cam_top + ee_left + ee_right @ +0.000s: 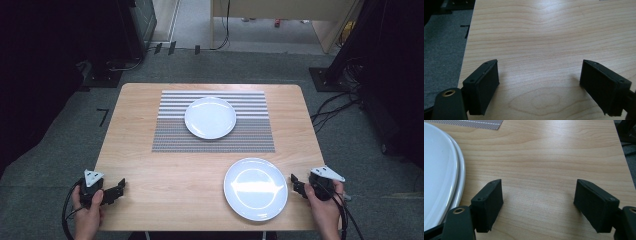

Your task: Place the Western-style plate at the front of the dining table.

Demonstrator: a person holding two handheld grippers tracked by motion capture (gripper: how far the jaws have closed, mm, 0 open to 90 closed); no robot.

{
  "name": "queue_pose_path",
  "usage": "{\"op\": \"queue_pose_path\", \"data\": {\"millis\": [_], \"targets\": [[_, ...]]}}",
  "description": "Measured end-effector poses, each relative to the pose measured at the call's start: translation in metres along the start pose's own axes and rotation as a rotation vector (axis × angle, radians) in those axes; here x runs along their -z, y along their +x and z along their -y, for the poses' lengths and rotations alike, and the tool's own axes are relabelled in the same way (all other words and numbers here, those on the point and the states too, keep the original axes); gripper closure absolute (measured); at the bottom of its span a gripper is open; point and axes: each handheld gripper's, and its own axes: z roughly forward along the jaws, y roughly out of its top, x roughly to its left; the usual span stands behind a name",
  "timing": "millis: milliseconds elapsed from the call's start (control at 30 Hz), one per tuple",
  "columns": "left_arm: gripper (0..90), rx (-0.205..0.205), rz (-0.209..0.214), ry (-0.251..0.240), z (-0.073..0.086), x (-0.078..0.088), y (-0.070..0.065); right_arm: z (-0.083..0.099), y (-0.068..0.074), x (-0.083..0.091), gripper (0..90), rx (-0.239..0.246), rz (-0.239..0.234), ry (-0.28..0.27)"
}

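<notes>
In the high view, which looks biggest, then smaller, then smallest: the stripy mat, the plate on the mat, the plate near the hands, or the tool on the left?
1. Stripy mat
2. Plate near the hands
3. Plate on the mat; it sits farther from the camera, so the two plates may really match
4. Left tool

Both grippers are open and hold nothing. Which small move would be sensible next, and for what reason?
Probably slide the right hand-held gripper a little toward the near plate, so that its open jaws come to the plate's rim. That plate lies on bare table just beside this gripper, while the far plate already rests on the striped mat. The left hand-held gripper has nothing near it.
</notes>
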Motion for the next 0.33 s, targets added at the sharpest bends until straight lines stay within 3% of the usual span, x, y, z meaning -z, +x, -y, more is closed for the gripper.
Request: {"op": "queue_pose_path", "data": {"millis": [200,333], "targets": [[13.8,-0.001,0.004,-0.005,0.0000,-0.0010,0.0001,-0.0001,0.0004,-0.0004,19.3,0.005,-0.007,0.005],[13.7,-0.002,0.005,-0.004,-0.0002,-0.0012,0.0003,-0.0007,-0.0003,-0.0016,12.7,-0.007,0.008,0.018]]}}
